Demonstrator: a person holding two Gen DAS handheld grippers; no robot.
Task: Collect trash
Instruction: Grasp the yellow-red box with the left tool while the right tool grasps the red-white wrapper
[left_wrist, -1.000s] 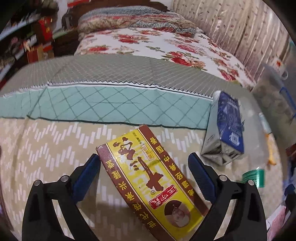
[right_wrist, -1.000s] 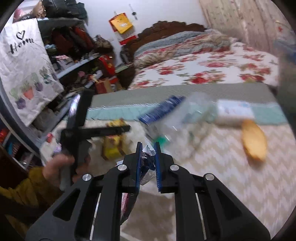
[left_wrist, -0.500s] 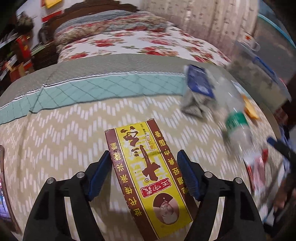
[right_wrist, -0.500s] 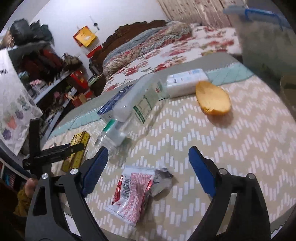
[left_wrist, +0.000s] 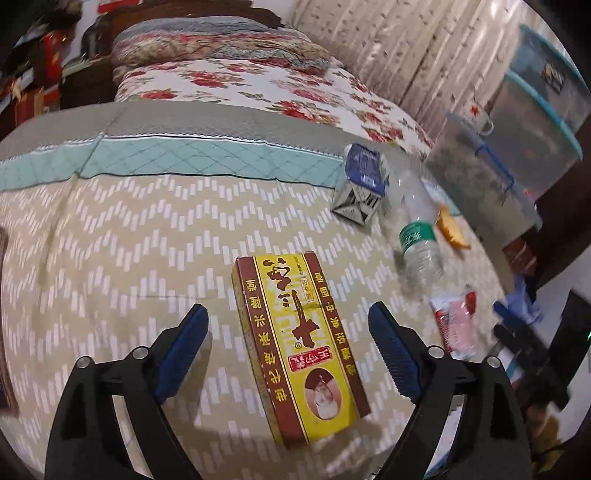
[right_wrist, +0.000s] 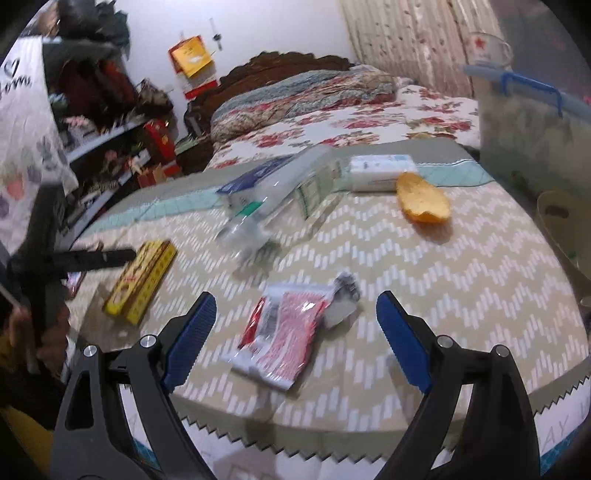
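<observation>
A yellow and brown box (left_wrist: 299, 339) lies flat on the zigzag cloth between the jaws of my open left gripper (left_wrist: 288, 354); the jaws stand clear of it on both sides. The box also shows in the right wrist view (right_wrist: 142, 280). A red and white wrapper (right_wrist: 291, 328) lies between the jaws of my open right gripper (right_wrist: 295, 328), untouched; it also shows in the left wrist view (left_wrist: 456, 321). A clear plastic bottle (left_wrist: 417, 229), a blue carton (left_wrist: 364, 184), an orange peel (right_wrist: 423, 203) and a white pack (right_wrist: 382, 171) lie further back.
A clear storage bin (right_wrist: 532, 125) with a blue lid stands at the right edge, with a mug (right_wrist: 487, 48) on it. The cloth's front edge (right_wrist: 332, 443) is near my right gripper. A floral bed (left_wrist: 258, 85) lies behind. Cluttered shelves (right_wrist: 103, 122) stand at left.
My right gripper opened and dropped the wrapper onto the cloth. My left gripper opened wider around the box and swung right, bringing the bottle and wrapper into view.
</observation>
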